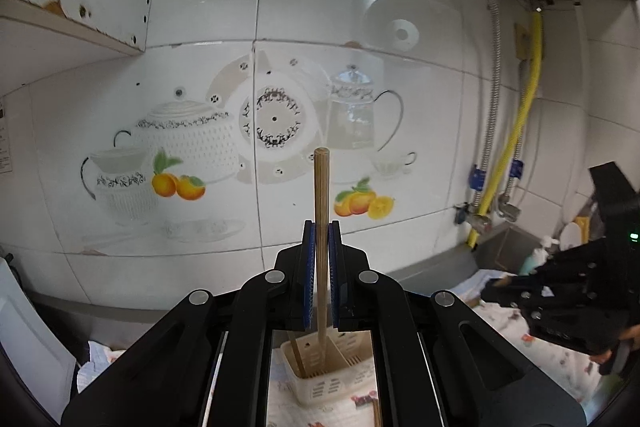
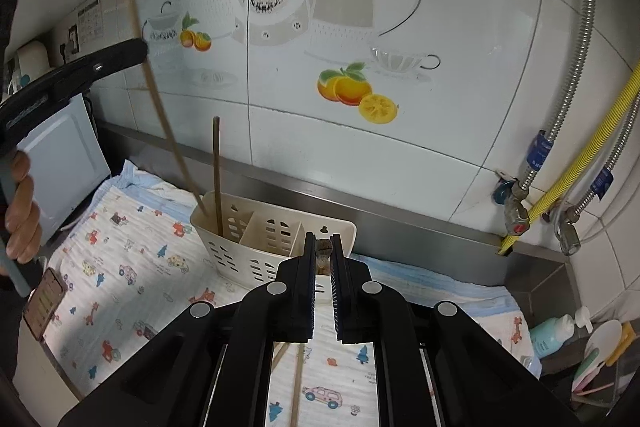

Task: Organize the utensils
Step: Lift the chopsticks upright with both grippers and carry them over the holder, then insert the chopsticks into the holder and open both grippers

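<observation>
The left tool [image 1: 322, 227], its two blue-lined pads pressed together on a light wooden chopstick [image 1: 321, 195], carries that stick nearly upright, the rounded upper end standing clear above the fingers and the lower end reaching down into the cream plastic utensil caddy [image 2: 256, 247]. Seen from the right wrist, the same chopstick [image 2: 160, 107] leans to the left, its tip inside the caddy's left compartment, where a second, darker chopstick [image 2: 216, 171] stands almost vertical just beside it. The caddy, perforated with slots and split by partitions into compartments, rests on a cartoon-printed cloth [image 2: 120, 267] spread over the tabletop, close to the tiled wall [image 2: 400, 147] bearing a teapot-and-oranges decal. The right tool [image 2: 323, 241] is closed on a small brown object whose blunt end shows between its fingertips; what it is cannot be told. It hovers just in front of the caddy's right end. Further chopsticks [image 2: 297, 383] lie flat on the cloth below the right tool. A person's hand [image 2: 22, 211] grips the handle of the left tool at the left edge of the right-wrist view. A white board [image 2: 64, 163] leans at the left, and flexible hoses [image 2: 576, 171] run down the wall at the right.
</observation>
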